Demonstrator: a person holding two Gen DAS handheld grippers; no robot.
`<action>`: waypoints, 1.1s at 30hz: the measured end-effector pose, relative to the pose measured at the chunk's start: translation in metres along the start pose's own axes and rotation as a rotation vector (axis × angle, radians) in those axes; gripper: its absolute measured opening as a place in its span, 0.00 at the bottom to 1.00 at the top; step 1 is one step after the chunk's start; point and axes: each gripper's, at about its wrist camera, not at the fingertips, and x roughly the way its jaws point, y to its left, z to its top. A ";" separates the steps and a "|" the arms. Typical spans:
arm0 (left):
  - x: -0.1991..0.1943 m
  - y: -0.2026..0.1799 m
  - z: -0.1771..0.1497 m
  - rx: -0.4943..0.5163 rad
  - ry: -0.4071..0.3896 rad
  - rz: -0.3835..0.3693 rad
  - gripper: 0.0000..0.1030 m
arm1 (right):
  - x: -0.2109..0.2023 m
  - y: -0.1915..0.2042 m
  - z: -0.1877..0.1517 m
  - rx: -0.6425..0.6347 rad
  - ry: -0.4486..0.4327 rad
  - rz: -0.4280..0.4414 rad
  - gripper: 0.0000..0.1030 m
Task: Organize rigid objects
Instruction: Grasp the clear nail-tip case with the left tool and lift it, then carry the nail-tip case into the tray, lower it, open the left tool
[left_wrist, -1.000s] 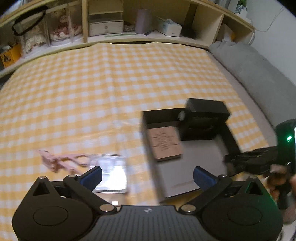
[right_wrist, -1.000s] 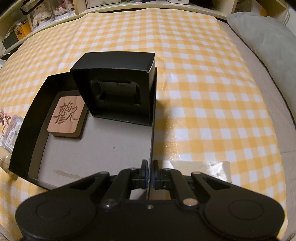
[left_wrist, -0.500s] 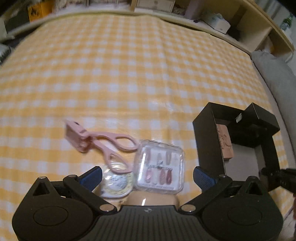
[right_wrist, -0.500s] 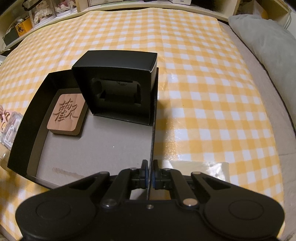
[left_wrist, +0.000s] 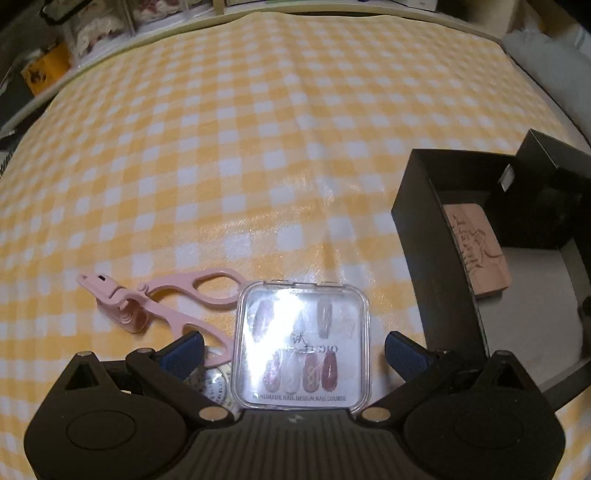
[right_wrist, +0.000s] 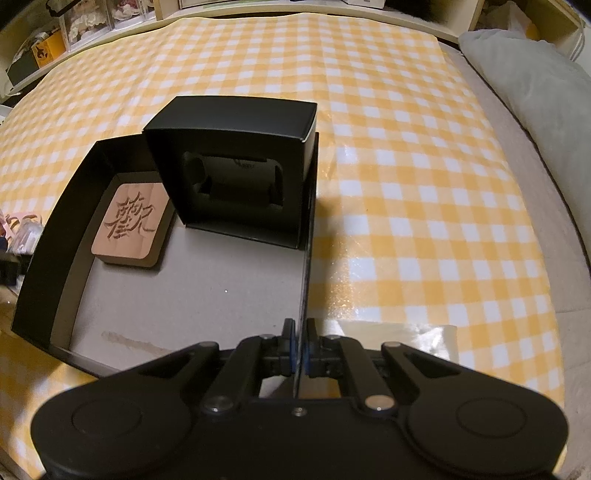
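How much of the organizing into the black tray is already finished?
Done: the carved wooden block and small black box sit in the black tray. In hand: right gripper pinches the tray wall; open left gripper straddles the nail case. Left: nail case, pink eyelash curler, round tin.

Round silver tin (left_wrist: 212, 384): mostly hidden under left gripper's left finger & clear square nail-tip case (left_wrist: 303, 345). Black cardboard tray (left_wrist: 436, 258) cut off at pic's right edge.

The nail case (left_wrist: 301, 345) lies low in the frame, curler (left_wrist: 159, 301) left, tray (left_wrist: 436, 258) right holding a carved block (left_wrist: 476, 247).
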 end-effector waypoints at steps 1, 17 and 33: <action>0.000 0.001 0.001 -0.003 0.004 0.003 0.91 | 0.001 0.000 0.000 -0.001 0.001 0.001 0.04; -0.067 0.037 0.008 -0.230 -0.142 -0.143 0.73 | 0.001 -0.001 0.001 -0.005 0.004 -0.004 0.04; -0.060 -0.084 0.025 -0.199 -0.056 -0.456 0.73 | 0.002 0.000 0.001 -0.004 0.002 -0.004 0.05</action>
